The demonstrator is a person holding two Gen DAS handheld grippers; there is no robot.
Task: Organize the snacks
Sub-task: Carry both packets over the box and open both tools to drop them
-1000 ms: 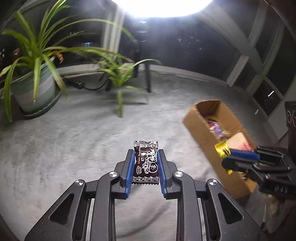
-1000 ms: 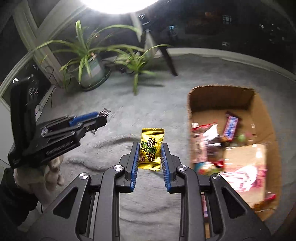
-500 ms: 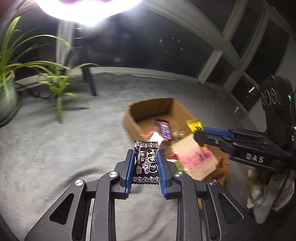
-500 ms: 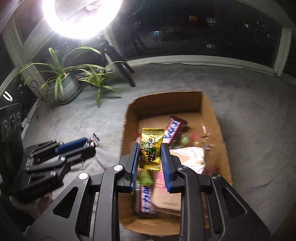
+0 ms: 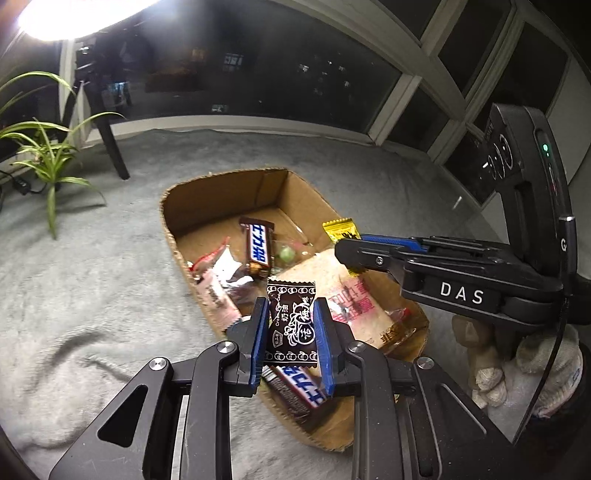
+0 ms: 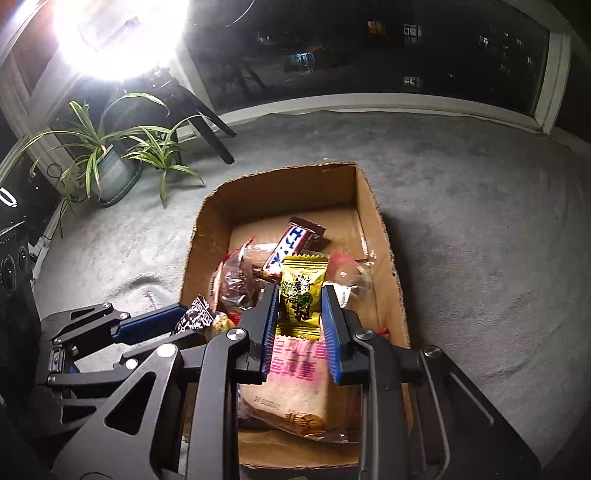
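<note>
My left gripper (image 5: 291, 325) is shut on a dark brown candy packet (image 5: 292, 321) and hangs over the near end of an open cardboard box (image 5: 221, 192). In the right wrist view my right gripper (image 6: 300, 317) is shut on a yellow candy packet (image 6: 301, 291) above the same cardboard box (image 6: 280, 188). The box holds chocolate bars (image 5: 256, 245), a pink-printed bread pack (image 6: 299, 373) and clear-wrapped snacks. Each gripper shows in the other's view: the right gripper (image 5: 349, 243) with its yellow packet, the left gripper (image 6: 192, 317) with its brown packet.
The box lies on a grey carpet (image 6: 480, 240). Potted spider plants (image 6: 107, 155) and a dark tripod leg (image 5: 110, 147) stand at the far left by the windows. A bright lamp (image 6: 118, 33) glares from above. A gloved hand (image 5: 517, 362) holds the right gripper.
Both grippers swung from over the carpet to over the box, each keeping its packet. The plants slid off to the left of both views.
</note>
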